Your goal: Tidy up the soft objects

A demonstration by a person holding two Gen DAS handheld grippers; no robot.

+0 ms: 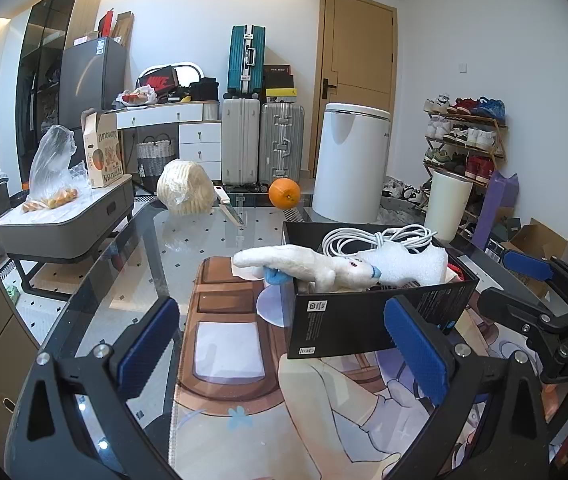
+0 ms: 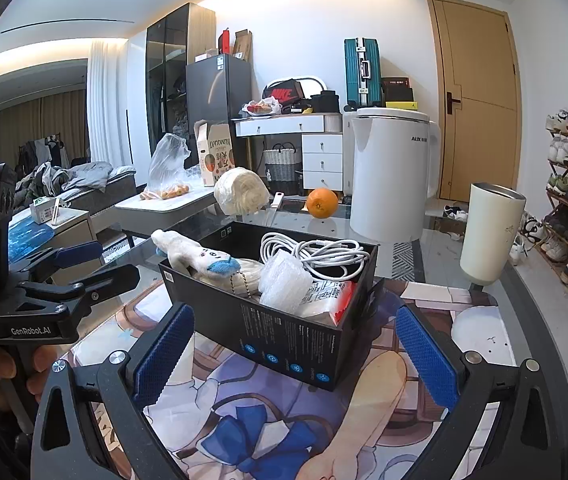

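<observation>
A black box [image 1: 367, 320] [image 2: 284, 336] stands on the printed desk mat. A white plush toy [image 1: 303, 266] [image 2: 200, 258] with blue trim lies over the box's left rim, partly inside. A white foam wrap [image 1: 407, 266] [image 2: 284, 284], a coiled white cable [image 1: 379, 238] [image 2: 315, 254] and a red-and-white packet [image 2: 331, 300] are in the box. My left gripper [image 1: 284, 356] is open and empty just in front of the box. My right gripper [image 2: 295, 356] is open and empty, its fingers either side of the box's near corner.
On the glass table stand a white kettle [image 2: 387, 176], a cream tumbler [image 2: 487, 232], an orange [image 2: 321, 203], a wrapped white roll [image 2: 240, 192] and a knife [image 1: 230, 208]. A white coaster [image 2: 479, 336] lies on the mat. Suitcases and a shoe rack stand behind.
</observation>
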